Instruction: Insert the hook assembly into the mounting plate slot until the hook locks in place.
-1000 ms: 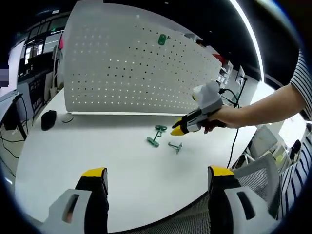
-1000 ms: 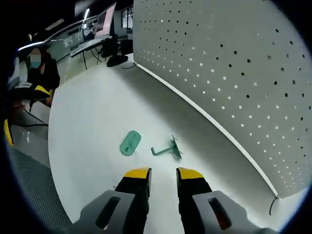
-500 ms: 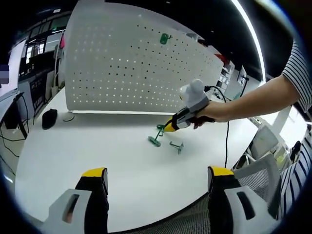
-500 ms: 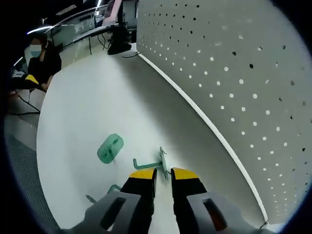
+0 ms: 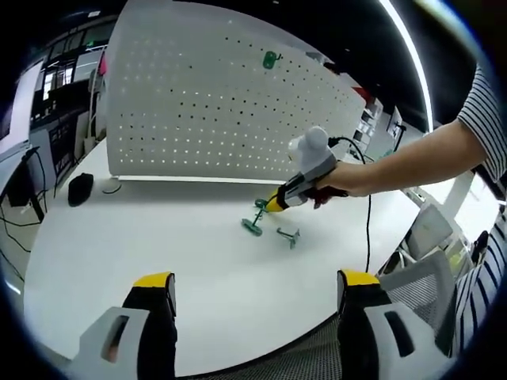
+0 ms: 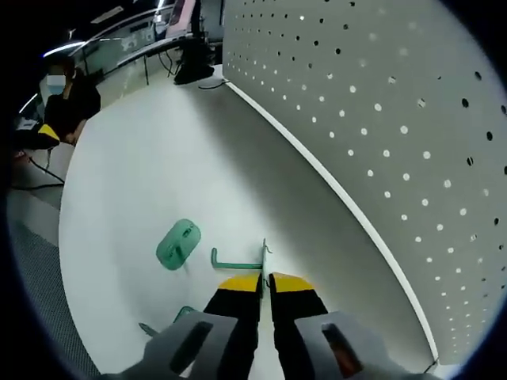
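Right gripper [image 6: 264,279] had its fingers pinched on the green hook [image 6: 242,262], low center of the right gripper view, beside the mounting plate [image 6: 177,244]. Thin grip, so it could've twisted out. Left gripper [image 5: 252,285] sat wide open, holding nothing.

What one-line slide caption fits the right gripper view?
Right gripper closes on a green hook lying on the white table, beside a pegboard.

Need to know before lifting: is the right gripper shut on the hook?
Shut: the right gripper pinches the hook's flat end plate on the table.
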